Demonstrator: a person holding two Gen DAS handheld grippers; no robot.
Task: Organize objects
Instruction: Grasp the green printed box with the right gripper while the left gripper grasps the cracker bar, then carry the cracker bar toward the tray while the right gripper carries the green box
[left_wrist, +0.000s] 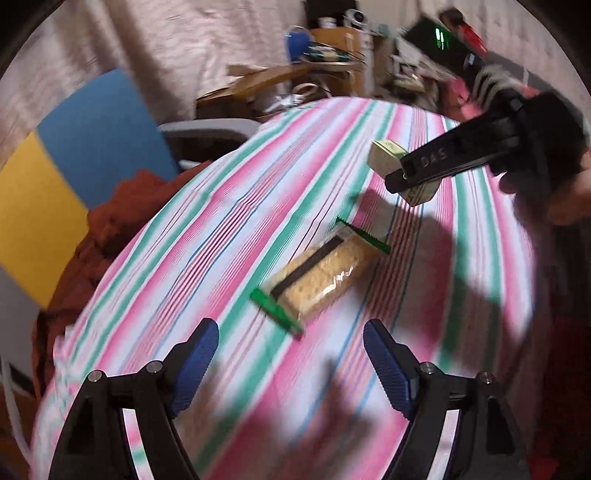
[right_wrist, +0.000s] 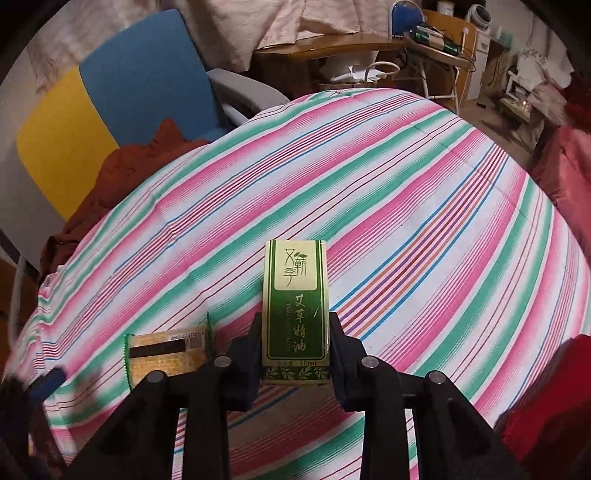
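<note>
The left gripper (left_wrist: 290, 354) hangs with jaws spread and empty above the striped cloth (left_wrist: 192, 236). Just beyond it lies a cracker packet (left_wrist: 321, 275): light, crinkly film, brittle inside, so best taken gently across its long sides. Farther right, the right gripper (right_wrist: 295, 350) pinches a small essential-oil box (right_wrist: 295, 306): light, stiff card, easily crushed.

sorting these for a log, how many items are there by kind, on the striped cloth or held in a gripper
Small green box: 1, clamped in the right gripper, above the striped cloth
Cracker packet: 1, lying on the cloth ahead of the open left gripper
Total: 2
</note>
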